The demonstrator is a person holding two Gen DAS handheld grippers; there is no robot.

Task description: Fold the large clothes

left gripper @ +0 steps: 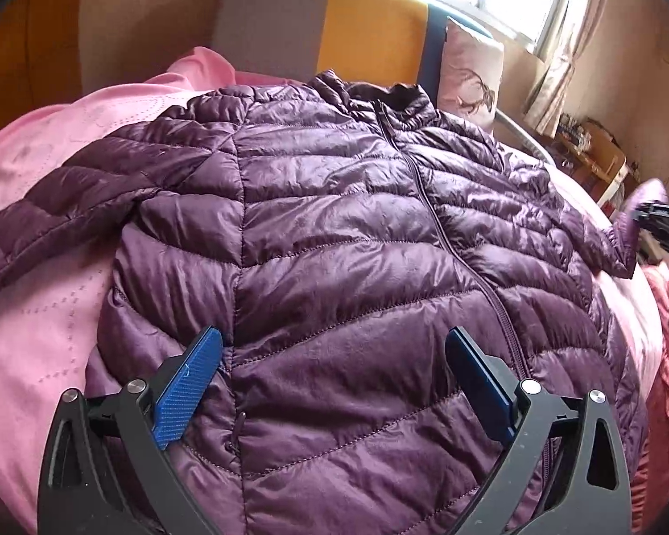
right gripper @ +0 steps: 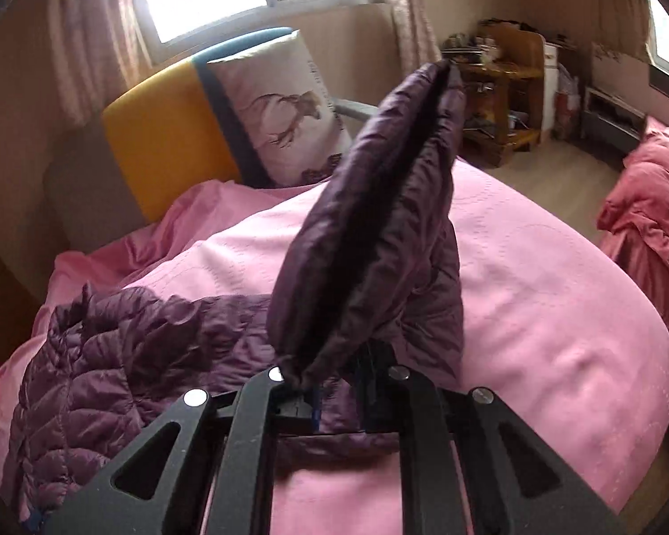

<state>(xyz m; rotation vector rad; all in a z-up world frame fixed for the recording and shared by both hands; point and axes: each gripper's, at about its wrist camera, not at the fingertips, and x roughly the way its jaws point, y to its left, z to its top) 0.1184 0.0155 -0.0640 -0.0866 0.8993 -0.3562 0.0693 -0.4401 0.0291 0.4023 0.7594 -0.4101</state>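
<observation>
Left wrist: purple jacket, no legible labels

In the right wrist view the tips of the right tongs are hidden under the purple sleeve that they pinch, so the pads cannot be seen. The sleeve's end, at 12 o'clock from the tongs, is blurred. In the left wrist view the jacket is cut by the picture's edge at 6 o'clock, so its hem is not visible, and its left sleeve leaves the frame at 9 o'clock. At 3 o'clock a dark blurred shape beside the raised cuff cannot be told clearly. The small things on the wooden shelf are too small to name.
</observation>
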